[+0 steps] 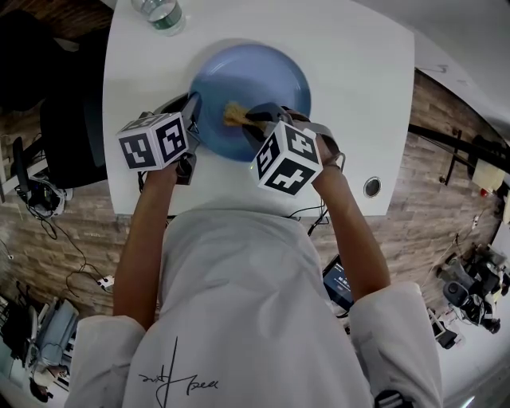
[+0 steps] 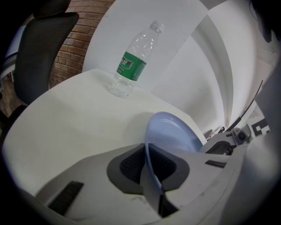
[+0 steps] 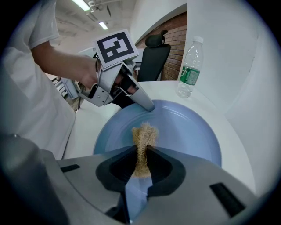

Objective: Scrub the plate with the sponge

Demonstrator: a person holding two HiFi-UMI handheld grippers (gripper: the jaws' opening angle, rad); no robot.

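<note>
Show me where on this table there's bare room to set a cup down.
Widest bare patch: the table right of the plate, between its rim and the right edge, beyond the grommet. Second: the far edge, right of the bottle. Crowded: the near side, where the left gripper clamps the plate's rim and the right gripper holds the sponge.

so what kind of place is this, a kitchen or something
More likely an office or lab workspace than a kitchen: the work is on a plain white table, a black office chair stands by a brick wall, and cables trail over the floor.
</note>
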